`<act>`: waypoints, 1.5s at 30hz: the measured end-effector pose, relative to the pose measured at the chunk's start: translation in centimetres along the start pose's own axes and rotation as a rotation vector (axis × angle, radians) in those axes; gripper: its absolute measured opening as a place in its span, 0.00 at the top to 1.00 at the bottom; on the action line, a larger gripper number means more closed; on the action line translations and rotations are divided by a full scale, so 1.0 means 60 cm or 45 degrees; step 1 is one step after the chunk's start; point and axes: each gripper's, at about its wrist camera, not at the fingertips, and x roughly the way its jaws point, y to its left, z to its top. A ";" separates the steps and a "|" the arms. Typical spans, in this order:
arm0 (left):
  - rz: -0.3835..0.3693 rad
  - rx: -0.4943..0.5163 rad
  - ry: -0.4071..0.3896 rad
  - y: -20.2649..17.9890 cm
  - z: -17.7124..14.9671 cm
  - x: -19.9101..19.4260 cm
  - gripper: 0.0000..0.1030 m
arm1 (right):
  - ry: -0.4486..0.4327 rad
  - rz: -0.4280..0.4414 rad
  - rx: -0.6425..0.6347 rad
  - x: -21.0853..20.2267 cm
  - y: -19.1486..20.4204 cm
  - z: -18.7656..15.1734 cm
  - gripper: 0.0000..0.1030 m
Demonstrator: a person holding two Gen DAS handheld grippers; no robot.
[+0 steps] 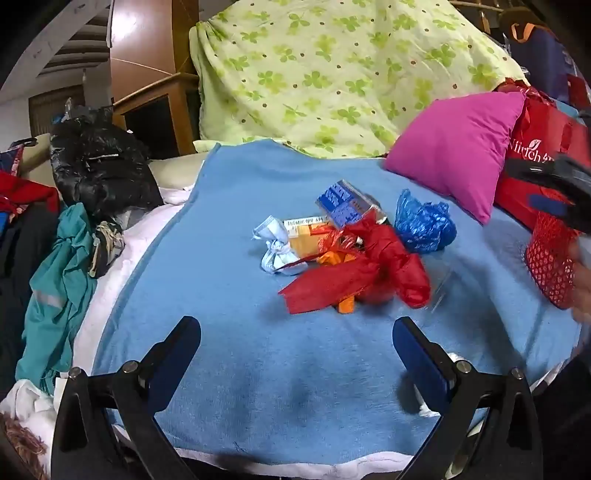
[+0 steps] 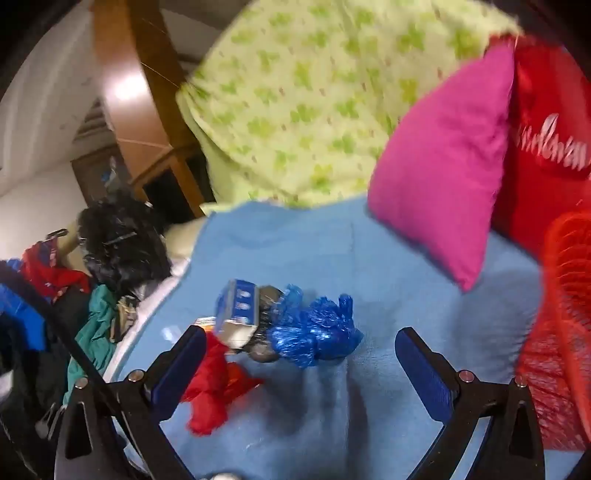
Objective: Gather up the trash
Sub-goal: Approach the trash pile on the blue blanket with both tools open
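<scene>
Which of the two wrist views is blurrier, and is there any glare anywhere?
Right wrist view: motion-smeared throughout, the green clover sheet and blue bag soft. Left wrist view: mostly sharp, only the red mesh basket at its right edge blurs. Both show glare on the brown wooden panel.

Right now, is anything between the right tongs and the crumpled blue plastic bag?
Nothing visible. The right tongs stand open and empty, and the blue plastic bag lies just ahead on the blue blanket. The blue box only touches its left side.
</scene>
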 end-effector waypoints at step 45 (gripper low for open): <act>0.041 -0.023 -0.176 -0.038 0.044 -0.178 0.00 | -0.120 -0.203 -0.162 -0.327 0.123 -0.041 0.00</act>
